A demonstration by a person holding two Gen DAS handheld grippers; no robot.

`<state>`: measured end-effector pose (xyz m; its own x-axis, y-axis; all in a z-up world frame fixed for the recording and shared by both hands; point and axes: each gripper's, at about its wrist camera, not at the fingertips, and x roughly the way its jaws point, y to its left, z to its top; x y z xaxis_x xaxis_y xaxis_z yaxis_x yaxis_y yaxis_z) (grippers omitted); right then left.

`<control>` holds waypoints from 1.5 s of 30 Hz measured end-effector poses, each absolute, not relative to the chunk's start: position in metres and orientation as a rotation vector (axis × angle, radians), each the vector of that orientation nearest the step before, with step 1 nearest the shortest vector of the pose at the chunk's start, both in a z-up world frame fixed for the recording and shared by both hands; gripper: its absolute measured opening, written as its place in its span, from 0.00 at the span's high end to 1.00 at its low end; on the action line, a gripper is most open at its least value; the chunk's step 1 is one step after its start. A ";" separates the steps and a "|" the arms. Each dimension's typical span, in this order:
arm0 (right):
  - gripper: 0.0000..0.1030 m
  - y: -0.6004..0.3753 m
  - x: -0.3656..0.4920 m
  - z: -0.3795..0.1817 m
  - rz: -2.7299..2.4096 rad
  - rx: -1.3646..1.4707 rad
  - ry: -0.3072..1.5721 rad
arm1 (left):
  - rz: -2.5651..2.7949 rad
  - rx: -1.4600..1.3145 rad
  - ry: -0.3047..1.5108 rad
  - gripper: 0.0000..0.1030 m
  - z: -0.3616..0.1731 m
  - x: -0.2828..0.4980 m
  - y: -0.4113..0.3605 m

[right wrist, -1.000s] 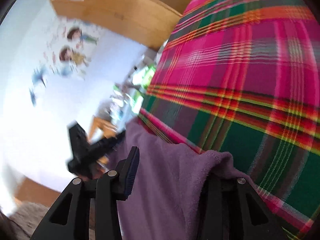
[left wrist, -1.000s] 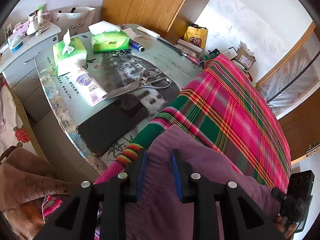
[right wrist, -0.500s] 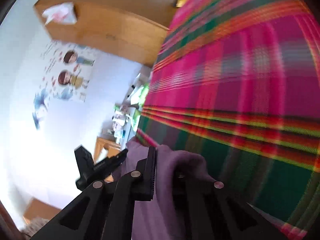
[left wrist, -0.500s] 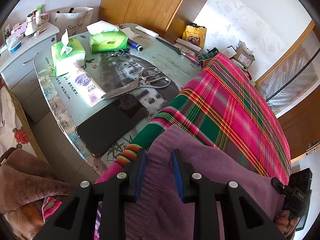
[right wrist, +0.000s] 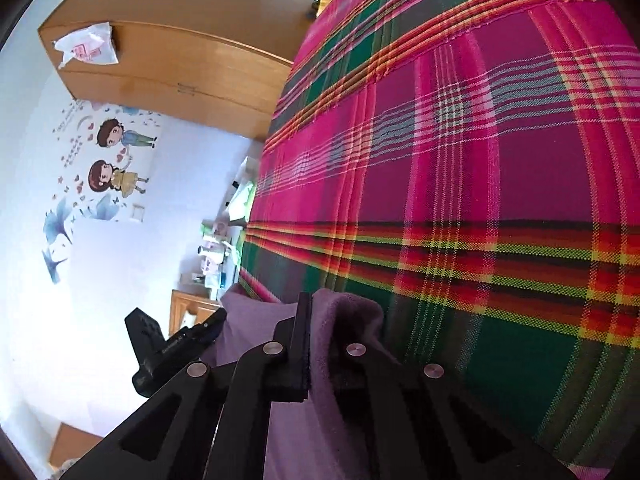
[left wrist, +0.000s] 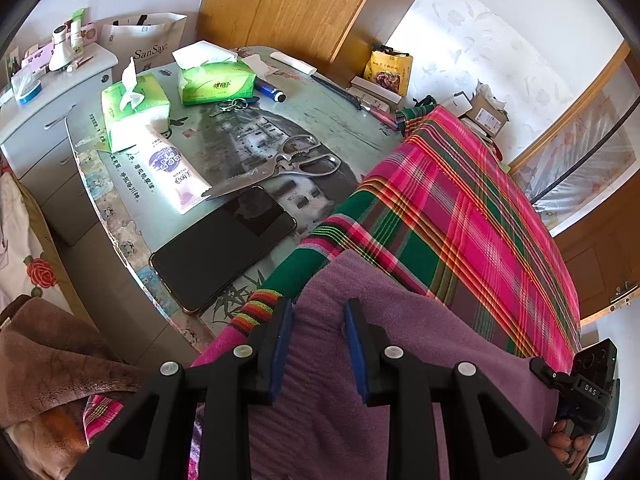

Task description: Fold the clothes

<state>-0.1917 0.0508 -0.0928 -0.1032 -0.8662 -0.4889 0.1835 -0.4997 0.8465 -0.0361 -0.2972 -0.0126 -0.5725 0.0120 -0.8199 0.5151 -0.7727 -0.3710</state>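
Note:
A purple fleece garment (left wrist: pixel 384 320) lies on the near end of a pink and green plaid cloth (left wrist: pixel 460 208). My left gripper (left wrist: pixel 318 312) points down at the garment's left end, its blue pads (left wrist: pixel 280 344) partly apart with a thick bunch of fleece filling the gap. In the right wrist view my right gripper (right wrist: pixel 320 308) is shut on a raised fold of the garment (right wrist: pixel 348 312) at its right end. The right gripper (left wrist: pixel 576 392), with a hand on it, also shows at the lower right of the left wrist view. The left gripper (right wrist: pixel 176 344) shows at the garment's far end.
Left of the plaid cloth, the table top (left wrist: pixel 320 120) carries a black phone (left wrist: pixel 224 244), metal scissors (left wrist: pixel 280 168), a white tube (left wrist: pixel 172 168), two green tissue packs (left wrist: pixel 216 84) and keys. A brown blanket (left wrist: pixel 48 352) lies lower left. Wooden wardrobe doors (left wrist: pixel 296 4) stand behind.
The right gripper's jaws closed from wide apart onto the garment's edge, pinching a fold, and the gripper rolled and shifted slightly. The left gripper kept still.

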 end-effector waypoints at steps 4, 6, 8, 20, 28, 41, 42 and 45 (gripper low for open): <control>0.98 0.053 -0.191 -0.094 -1.711 1.391 -0.799 | -2.398 1.257 0.872 0.72 -0.013 -0.036 -0.298; 0.98 0.055 -0.192 -0.093 -1.720 1.390 -0.797 | -2.399 1.258 0.874 0.72 -0.012 -0.036 -0.299; 0.99 0.055 -0.192 -0.093 -1.727 1.394 -0.782 | -2.399 1.258 0.874 0.72 -0.012 -0.036 -0.299; 0.99 0.053 -0.195 -0.093 -1.699 1.397 -0.736 | -2.396 1.259 0.871 0.72 -0.012 -0.036 -0.298; 0.98 0.056 -0.197 -0.094 -1.696 1.411 -0.775 | -2.401 1.253 0.881 0.72 -0.013 -0.035 -0.299; 1.00 0.065 -0.199 -0.095 -1.686 1.390 -0.815 | -2.412 1.252 0.889 0.72 -0.013 -0.035 -0.302; 1.00 0.065 -0.199 -0.095 -1.686 1.391 -0.813 | -2.414 1.252 0.891 0.72 -0.013 -0.035 -0.302; 1.00 0.065 -0.199 -0.095 -1.685 1.385 -0.806 | -2.415 1.247 0.906 0.72 -0.014 -0.034 -0.303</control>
